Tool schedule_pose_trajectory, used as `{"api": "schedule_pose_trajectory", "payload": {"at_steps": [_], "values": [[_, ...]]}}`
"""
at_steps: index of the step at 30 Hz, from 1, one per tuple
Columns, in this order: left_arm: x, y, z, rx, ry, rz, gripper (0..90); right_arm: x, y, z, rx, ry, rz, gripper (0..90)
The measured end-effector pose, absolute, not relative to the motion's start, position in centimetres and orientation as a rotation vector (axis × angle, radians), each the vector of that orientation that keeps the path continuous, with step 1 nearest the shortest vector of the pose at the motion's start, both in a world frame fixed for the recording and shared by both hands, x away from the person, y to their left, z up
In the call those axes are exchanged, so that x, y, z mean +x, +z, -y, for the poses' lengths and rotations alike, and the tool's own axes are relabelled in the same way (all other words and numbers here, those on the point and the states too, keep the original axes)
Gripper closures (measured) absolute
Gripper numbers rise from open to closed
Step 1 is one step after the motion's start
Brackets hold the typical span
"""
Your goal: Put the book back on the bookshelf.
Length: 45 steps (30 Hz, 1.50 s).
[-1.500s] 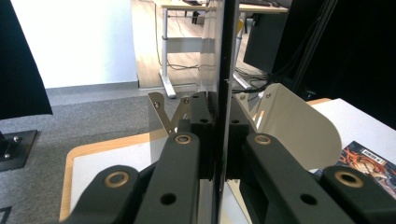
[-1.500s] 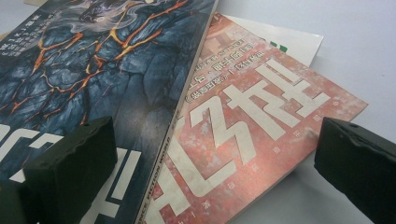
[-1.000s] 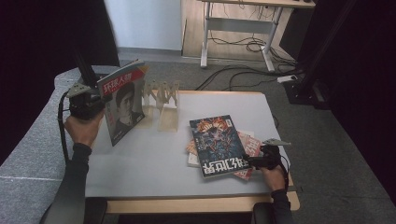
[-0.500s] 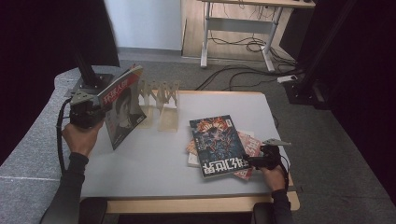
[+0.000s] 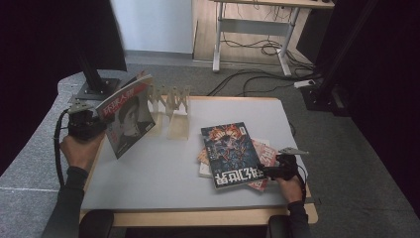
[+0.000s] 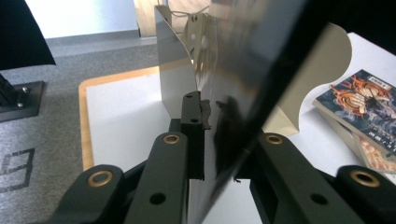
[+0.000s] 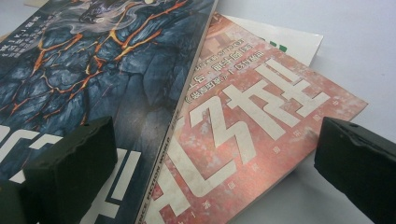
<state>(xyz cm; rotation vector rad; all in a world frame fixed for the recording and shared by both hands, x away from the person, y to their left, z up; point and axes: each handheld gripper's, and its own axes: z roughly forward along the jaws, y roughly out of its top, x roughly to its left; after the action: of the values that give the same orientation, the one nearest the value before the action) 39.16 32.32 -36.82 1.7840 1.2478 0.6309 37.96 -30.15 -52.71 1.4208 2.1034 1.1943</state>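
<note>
Two grippers were at work over the table (image 5: pixel 163 183). The left gripper (image 5: pixel 96 125) pinched a portrait-cover magazine (image 5: pixel 125 115) by its edge, holding it upright and tilted just left of the pale slotted rack (image 5: pixel 173 106); its jaws had just been easing apart a little, yet in the left gripper view the magazine (image 6: pixel 243 79) sat between them with the pads against it. The right gripper (image 5: pixel 270 171) hovered at the right edge of the stack lying right of the rack, its jaws spread wide above the covers. There a dark lava-patterned magazine (image 7: pixel 93 60) lay on top, partly overlapping a red magazine (image 7: pixel 261 112).
</note>
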Motion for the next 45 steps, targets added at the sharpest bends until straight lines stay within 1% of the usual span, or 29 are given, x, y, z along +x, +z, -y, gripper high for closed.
{"api": "schedule_pose_trajectory", "payload": {"at_steps": [8,11,14,22,36,45], "values": [[40.4,-37.5,-31.9,1.809,0.568,-1.273,80.7,38.0,-52.7,30.2,1.42,1.198,-2.102,0.0],[40.4,-37.4,-31.7,1.812,0.618,-1.291,84.7,38.0,-52.7,30.2,1.42,1.198,-2.102,0.0],[40.4,-37.4,-31.7,1.772,0.619,-1.295,86.6,38.0,-52.7,30.2,1.42,1.199,-2.101,0.0],[41.2,-37.8,-31.5,1.662,0.613,-1.304,87.0,38.0,-52.7,30.2,1.419,1.199,-2.102,0.0],[43.0,-37.4,-30.3,1.57,0.681,-1.301,87.0,38.0,-52.8,30.2,1.418,1.201,-2.103,0.0],[43.9,-37.9,-29.8,1.526,0.698,-1.296,86.9,38.0,-52.8,30.2,1.418,1.202,-2.103,0.0]]}}
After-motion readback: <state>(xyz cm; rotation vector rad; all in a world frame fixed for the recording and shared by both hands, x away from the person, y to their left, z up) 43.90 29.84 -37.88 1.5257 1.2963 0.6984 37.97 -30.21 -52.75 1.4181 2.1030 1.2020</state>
